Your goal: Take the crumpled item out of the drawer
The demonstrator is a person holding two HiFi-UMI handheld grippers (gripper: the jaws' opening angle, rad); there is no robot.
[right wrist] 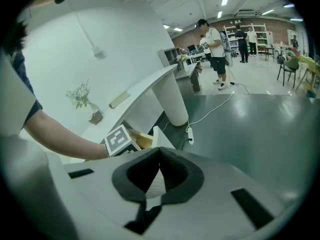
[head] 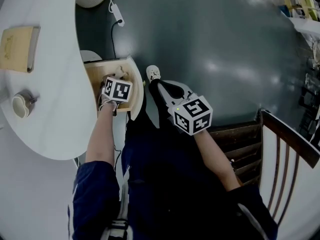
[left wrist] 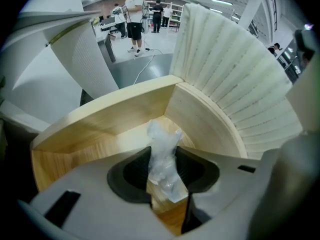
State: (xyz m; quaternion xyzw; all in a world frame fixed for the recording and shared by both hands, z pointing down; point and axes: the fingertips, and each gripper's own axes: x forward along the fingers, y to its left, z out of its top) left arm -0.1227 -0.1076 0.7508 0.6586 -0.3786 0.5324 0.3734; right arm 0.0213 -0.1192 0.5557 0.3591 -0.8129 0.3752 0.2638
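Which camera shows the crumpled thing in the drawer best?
The left gripper view: the crumpled item sits pinched between the jaws of the left tool. In the head view that tool covers it; the right gripper view doesn't show it.

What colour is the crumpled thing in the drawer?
The crumpled thing is whitish and see-through, like clear plastic. It shows best in the left gripper view.

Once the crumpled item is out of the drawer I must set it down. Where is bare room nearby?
The white curved tabletop is bare between the yellowish book and its edge by the wooden drawer, and on the near side of the small round jar. That drawer is crowded: the left gripper holds the crumpled clear plastic in its jaws.
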